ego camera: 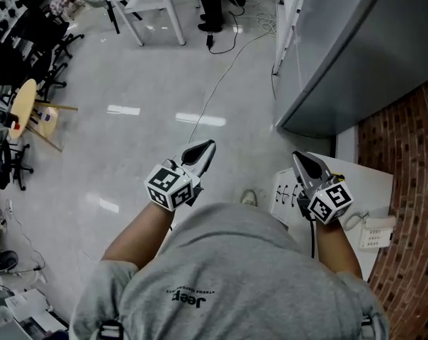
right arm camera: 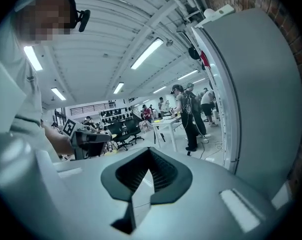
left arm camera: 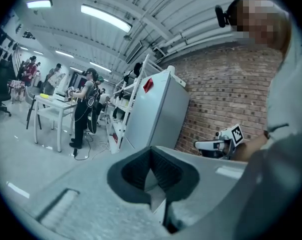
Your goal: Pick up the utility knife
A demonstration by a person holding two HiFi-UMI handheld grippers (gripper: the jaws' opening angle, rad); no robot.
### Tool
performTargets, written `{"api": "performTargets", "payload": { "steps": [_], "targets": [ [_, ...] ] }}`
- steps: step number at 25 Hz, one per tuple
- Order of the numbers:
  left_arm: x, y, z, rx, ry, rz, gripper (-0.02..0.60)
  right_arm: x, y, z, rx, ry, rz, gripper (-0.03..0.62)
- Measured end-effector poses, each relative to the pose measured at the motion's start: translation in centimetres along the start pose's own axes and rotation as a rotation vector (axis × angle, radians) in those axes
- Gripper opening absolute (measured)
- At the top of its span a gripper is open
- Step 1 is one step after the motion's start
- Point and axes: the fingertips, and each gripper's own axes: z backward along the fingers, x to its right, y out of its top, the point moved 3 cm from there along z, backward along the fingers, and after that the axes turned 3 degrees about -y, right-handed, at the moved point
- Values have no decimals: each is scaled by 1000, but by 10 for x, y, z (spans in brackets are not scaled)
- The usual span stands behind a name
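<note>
While nothing is held in either claw, the task must be judged as not yet begun. The left gripper [ego camera: 205, 147] is held out in front of the person over bare floor [ego camera: 129, 154]; its own view shows the two jaws pressed together with nothing between them. The right gripper [right arm camera: 150, 156] reads the same in its own view: jaws together and empty. In the head view it sits above the near edge of a white table [ego camera: 373, 183].

The utility knife cannot be found in any view. The head view shows only part of the table, bearing a white telephone [ego camera: 373, 234] and some small dark items that are too small to identify. The knife may lie there or out of frame; this cannot be settled. Its look, blade state and orientation therefore cannot be reported.

The whole job remains, in the inspector's judgement: locate the knife, bring one claw to it, open the jaws, close them on the handle and lift.
</note>
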Motion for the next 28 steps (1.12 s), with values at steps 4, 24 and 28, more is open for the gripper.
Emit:
{"api": "performTargets", "payload": {
  "steps": [4,24,28],
  "targets": [
    [-1,19,-42,5,12,-10,-2,36,11,-14,-5,31,-5,9],
    [-98,56,-58,-8,-121,-8,-2,22,41,-98,17,-101,-1,9],
    [-98,55,-59,-4,-114,-5,-2,22,41,-99,2,-86,18,9]
  ]
}}
